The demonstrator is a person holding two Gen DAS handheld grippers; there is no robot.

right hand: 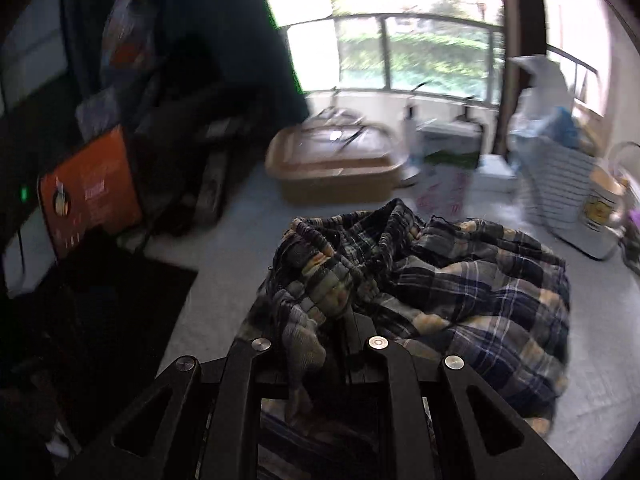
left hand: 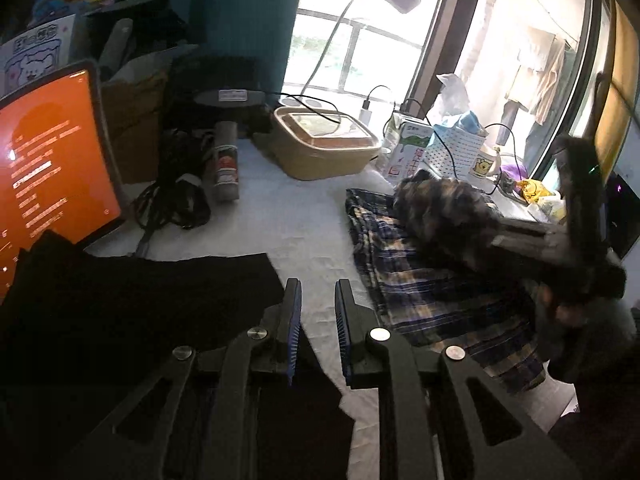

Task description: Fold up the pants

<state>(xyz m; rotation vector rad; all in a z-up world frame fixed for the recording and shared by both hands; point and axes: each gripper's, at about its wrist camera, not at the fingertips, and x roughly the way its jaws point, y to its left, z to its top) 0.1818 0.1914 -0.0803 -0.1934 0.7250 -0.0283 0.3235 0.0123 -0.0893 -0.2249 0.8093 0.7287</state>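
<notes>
Here the right gripper (right hand: 340, 320) has its fingers pinched on a bunched edge of the plaid pants (right hand: 460, 280), which lie crumpled on the white tabletop (right hand: 224, 264). The left gripper (left hand: 318, 320) hovers empty, fingers narrowly parted, between a black cloth (left hand: 140, 300) on its left and the pants on its right.

The left hand-held gripper (left hand: 317, 332) hangs low at the near edge, its blue-padded fingers (left hand: 295, 312) parted with a clear gap and nothing between them. The right hand-held gripper (right hand: 320, 336) is raised and tilted on the right, motion-blurred, its fingers closed on a bunch of plaid cloth.
</notes>
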